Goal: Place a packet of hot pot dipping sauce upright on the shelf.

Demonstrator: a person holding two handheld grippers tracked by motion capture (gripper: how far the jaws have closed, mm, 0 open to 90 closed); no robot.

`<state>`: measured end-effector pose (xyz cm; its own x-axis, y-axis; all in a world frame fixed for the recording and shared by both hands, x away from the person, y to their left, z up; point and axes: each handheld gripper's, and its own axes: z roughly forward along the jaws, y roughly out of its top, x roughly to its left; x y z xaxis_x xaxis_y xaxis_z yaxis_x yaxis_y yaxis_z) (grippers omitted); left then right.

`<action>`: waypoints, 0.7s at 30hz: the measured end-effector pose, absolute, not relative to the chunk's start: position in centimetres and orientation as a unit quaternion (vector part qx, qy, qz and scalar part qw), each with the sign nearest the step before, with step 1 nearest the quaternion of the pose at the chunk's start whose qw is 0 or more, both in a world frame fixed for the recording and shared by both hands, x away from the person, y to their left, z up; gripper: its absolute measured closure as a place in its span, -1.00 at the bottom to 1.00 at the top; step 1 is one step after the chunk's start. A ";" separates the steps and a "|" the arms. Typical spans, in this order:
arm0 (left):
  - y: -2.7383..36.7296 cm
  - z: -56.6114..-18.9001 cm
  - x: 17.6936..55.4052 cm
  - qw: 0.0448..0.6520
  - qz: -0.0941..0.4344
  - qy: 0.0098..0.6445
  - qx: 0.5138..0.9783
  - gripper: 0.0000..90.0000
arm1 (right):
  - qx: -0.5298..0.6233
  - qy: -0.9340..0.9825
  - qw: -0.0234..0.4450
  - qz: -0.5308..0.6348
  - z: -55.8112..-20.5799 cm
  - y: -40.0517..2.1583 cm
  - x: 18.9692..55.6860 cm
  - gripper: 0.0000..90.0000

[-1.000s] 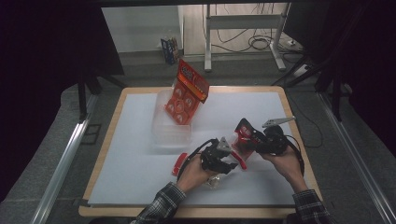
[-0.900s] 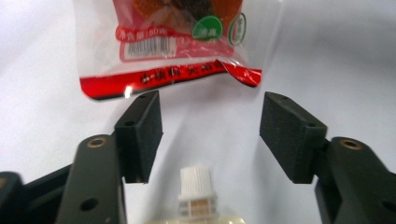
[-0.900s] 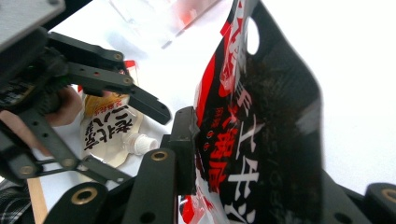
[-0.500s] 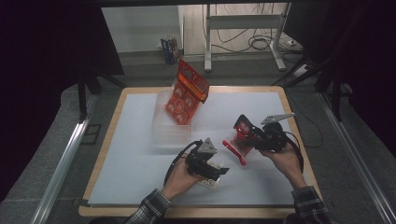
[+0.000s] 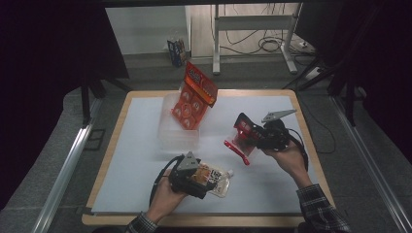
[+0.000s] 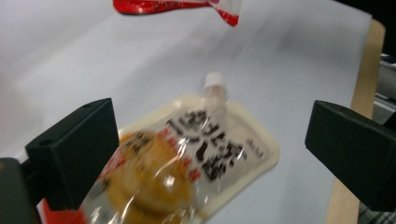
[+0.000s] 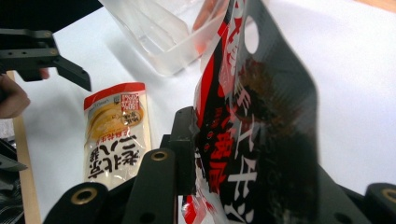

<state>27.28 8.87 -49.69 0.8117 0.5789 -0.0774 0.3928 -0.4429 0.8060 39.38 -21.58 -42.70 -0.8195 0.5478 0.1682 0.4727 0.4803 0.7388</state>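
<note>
**Spouted pouch let go on the sheet; red-and-black packet held aloft**

While two grippers worked over one table [image 5: 311, 121], the count ran thus: one white sheet [image 5: 141, 145] covering most of the board, one clear plastic tray [image 5: 170, 133], one orange card pack [image 5: 194, 97] leaning up from that tray, one red-and-black packet [image 5: 241, 138], and one pale spouted pouch [image 5: 216, 179].

Largest first, the tray sat at the far middle of the sheet, with the orange pack standing tilted at its far end. Both lay well apart from the hands.

Nearer the person, the right gripper [image 5: 248, 136] had its jaws closed on the red-and-black packet, pinching it flat between the pads; in the right gripper view the packet [image 7: 252, 121] rose upright from the jaws, and in the high view it was off the sheet, its lower corner hanging near the surface.

At the near middle, the left gripper [image 5: 206, 182] stood with its jaws spread wide, having just been opening. The spouted pouch [image 6: 187, 158] lay flat on the sheet between the two black jaws, touched by neither pad, its white cap [image 6: 215, 80] pointing away from the gripper toward the hanging packet. Nothing stood between pouch and jaws. In the right gripper view the pouch [image 7: 116, 135] lay just beside the tray [image 7: 163, 32].
</note>
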 end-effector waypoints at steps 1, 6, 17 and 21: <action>9.2 -49.7 27.0 0.440 0.110 0.289 0.843 -0.96 | 0.294 0.860 0.046 0.415 -42.6 -21.3 39.5 0.53; 11.0 -49.8 26.1 0.445 0.119 0.301 0.835 -1.00 | 0.276 0.864 0.052 0.418 -42.1 -20.1 40.0 0.53; 15.3 -50.6 24.8 0.448 0.141 0.341 0.814 -1.00 | 0.243 0.875 0.049 0.417 -41.4 -17.0 41.1 0.53; 16.3 -50.8 24.3 0.449 0.143 0.352 0.809 -1.00 | 0.232 0.879 0.043 0.414 -41.5 -15.9 41.4 0.53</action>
